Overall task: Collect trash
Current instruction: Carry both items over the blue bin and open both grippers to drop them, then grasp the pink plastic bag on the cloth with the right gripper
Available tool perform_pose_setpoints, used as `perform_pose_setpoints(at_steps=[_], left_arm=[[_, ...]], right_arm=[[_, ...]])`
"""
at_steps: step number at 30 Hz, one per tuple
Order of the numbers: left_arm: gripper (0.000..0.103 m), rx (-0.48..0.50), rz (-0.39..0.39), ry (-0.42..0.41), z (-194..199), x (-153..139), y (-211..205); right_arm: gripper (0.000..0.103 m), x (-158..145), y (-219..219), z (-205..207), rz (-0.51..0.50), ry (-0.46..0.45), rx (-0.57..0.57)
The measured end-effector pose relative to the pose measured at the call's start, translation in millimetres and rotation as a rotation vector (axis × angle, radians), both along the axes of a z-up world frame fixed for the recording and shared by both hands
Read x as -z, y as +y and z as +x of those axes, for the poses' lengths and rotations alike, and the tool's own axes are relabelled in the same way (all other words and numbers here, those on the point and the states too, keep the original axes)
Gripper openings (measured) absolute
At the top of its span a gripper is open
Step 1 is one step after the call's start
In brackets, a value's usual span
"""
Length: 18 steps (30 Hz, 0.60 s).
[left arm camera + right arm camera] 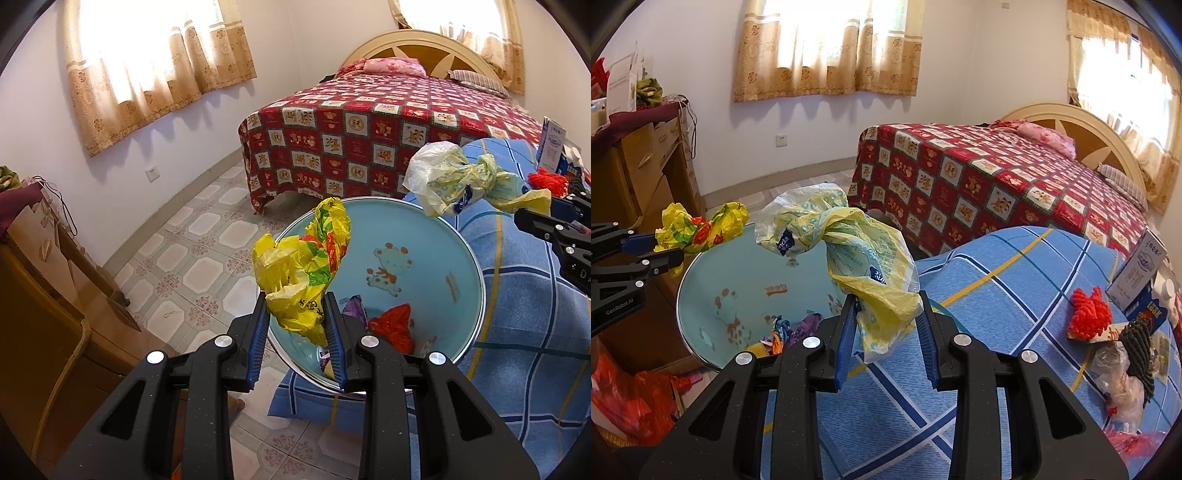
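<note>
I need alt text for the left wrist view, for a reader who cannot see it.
The left gripper holds a crumpled yellow plastic bag over a light blue basin that has some trash inside. The basin rests on a blue checked cloth, with a red-quilted bed behind.

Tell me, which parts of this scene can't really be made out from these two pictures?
- Basin bottom: both views, hidden by the gripper fingers, so the trash pile cannot be counted.
- White carton: print too small in the right view; cut off by the edge in the left.
- Red bag: right view, cut off at the lower left corner.
</note>
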<state>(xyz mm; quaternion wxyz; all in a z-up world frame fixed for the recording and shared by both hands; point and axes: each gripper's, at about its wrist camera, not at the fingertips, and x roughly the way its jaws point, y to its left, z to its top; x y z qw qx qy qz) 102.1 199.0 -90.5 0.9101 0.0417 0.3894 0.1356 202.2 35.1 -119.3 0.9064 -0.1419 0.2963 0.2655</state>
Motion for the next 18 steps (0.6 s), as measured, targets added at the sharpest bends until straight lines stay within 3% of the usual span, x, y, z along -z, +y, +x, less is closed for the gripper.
perform_pose_setpoints(at_steps=[7, 10, 12, 18], left_arm=[[0.033, 0.009, -0.006, -0.001, 0.4, 0.9, -2.3], [0.041, 0.023, -0.003, -0.005, -0.2, 3.4, -9.4], [0.059, 0.033, 0.002, -0.005, -0.9, 4.2, -13.9], [0.069, 0.036, 0.013, -0.006, -0.9, 4.9, -19.4]], right_arm=[[0.034, 0.2, 4.3, -2.1, 0.002, 0.001, -0.020], [0.042, 1.7, 8.5, -2.6, 0.008, 0.007, -0.047], [0.057, 3.1, 9.0, -3.0, 0.013, 0.006, -0.043], [0.062, 8.1, 4.8, -3.0, 0.012, 0.019, -0.027]])
